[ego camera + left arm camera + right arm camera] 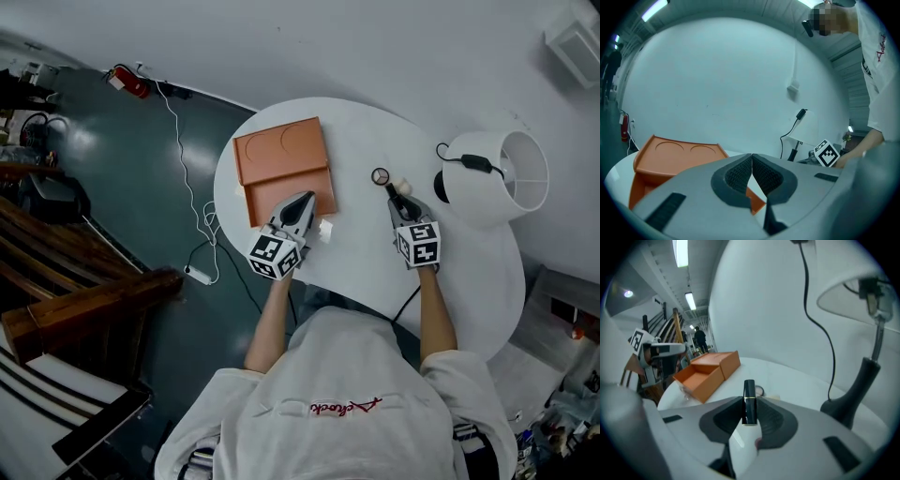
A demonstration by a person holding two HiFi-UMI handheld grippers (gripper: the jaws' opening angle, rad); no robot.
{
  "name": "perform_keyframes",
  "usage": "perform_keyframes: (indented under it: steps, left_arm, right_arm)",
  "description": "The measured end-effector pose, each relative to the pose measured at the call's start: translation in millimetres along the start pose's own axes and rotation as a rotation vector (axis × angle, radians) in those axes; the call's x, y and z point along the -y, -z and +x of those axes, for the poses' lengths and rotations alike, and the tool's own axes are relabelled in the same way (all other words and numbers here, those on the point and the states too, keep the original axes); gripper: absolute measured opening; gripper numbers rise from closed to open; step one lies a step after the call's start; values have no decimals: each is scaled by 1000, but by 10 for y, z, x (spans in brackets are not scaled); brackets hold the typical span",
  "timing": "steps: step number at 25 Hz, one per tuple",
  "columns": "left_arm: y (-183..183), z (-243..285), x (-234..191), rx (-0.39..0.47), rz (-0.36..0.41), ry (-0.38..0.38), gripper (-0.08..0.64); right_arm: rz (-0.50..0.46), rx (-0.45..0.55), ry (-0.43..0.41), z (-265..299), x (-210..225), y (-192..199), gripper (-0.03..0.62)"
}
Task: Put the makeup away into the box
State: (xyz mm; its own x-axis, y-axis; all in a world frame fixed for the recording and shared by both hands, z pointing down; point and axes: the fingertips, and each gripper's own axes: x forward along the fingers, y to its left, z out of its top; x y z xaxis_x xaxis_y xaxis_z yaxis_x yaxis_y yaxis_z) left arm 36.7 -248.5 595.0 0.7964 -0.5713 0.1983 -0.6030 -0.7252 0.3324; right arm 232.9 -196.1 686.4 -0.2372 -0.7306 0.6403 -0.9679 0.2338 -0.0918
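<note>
- The right gripper (394,195) has its jaws clamped on a black lipstick (749,401), standing upright over the white surface (366,267).
- The left gripper (751,158) has its jaws pressed together with nothing between them, at the near edge of the open orange box (281,155).
- A round compact (380,175) lies just beyond the lipstick.

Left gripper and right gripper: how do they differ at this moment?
The left gripper's jaws are together with nothing between them; the right gripper is shut on a black lipstick tube that sticks out past its tips. The left gripper's tips are at the orange box's near corner; the right gripper is over the white table beside the lamp, apart from the box. Both carry marker cubes.
</note>
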Motion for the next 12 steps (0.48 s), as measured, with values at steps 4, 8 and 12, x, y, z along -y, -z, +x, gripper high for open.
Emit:
perform_keyframes:
  steps: [4, 8, 12]
  left_arm:
    - [-185, -153, -49, 43, 22, -29, 11]
    - [-438, -354, -82, 95, 54, -58, 11]
    - [-764, -635, -154, 152, 95, -96, 9]
  right_arm:
    - [25, 174, -37, -114, -219, -596, 106]
    - [0, 287, -72, -213, -470, -1078, 106]
    - [-42, 342, -103, -259, -759, -1405, 106]
